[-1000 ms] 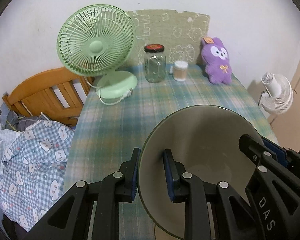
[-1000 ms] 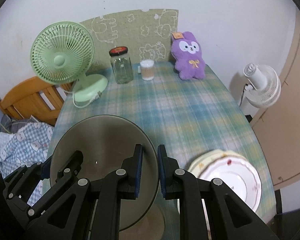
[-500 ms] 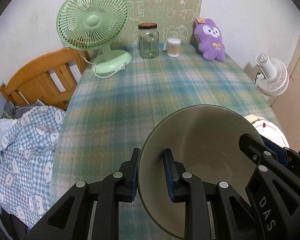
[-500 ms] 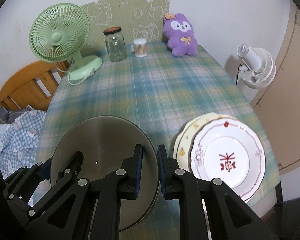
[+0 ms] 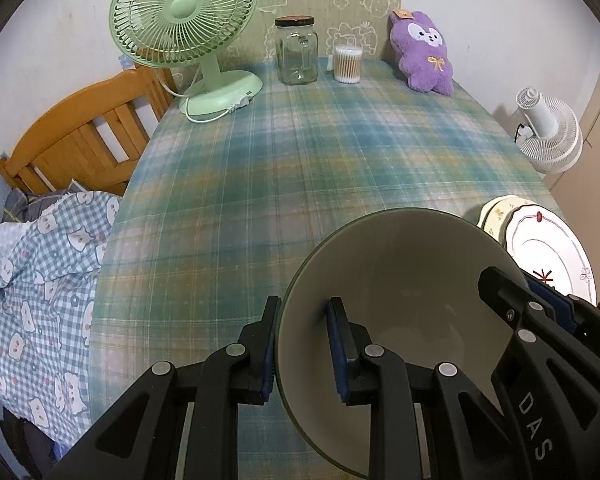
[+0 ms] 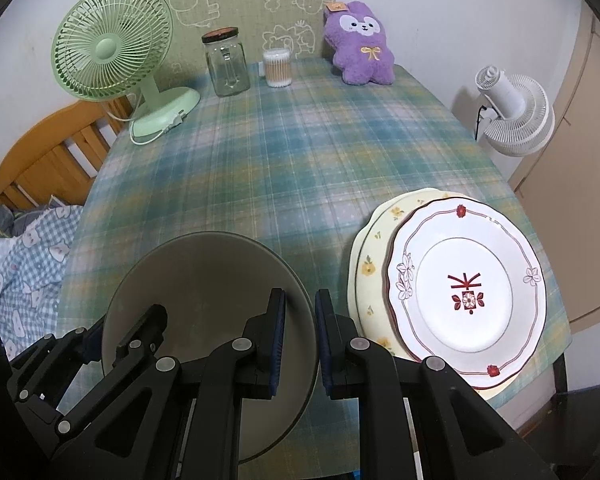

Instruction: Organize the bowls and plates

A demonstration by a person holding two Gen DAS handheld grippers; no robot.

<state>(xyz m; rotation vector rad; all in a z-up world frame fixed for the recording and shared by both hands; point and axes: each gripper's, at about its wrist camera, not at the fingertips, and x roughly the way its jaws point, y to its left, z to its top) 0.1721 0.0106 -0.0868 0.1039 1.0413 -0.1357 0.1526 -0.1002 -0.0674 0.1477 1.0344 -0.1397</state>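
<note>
From my left wrist, my left gripper (image 5: 302,344) was clamped on the near-left rim of the grey-green bowl (image 5: 404,280), one pad outside the wall and one inside, the jaws nearly closed with only the thin wall between them. The bowl sat tilted, its mouth facing me, over the near part of the plaid tablecloth (image 5: 300,168). My right gripper (image 5: 540,320) showed at the bowl's right rim, with the white letters "DAS" readable on its black body. Just beyond the bowl's right edge lay the white plate (image 5: 548,248) on the yellow plate (image 5: 494,216).

From my right wrist, my right gripper (image 6: 300,328) pinched the bowl's (image 6: 204,280) right rim, its fingers almost together on the wall (the bowl filled the lower left of that view). My left gripper (image 6: 112,332) reached in at the opposite rim. Just to the right of my fingers the white plate (image 6: 464,292), with a red mark I could not read at its middle, rested stacked on the yellow plate (image 6: 370,264), near the bowl but apart from it, on the tablecloth (image 6: 292,152).
</note>
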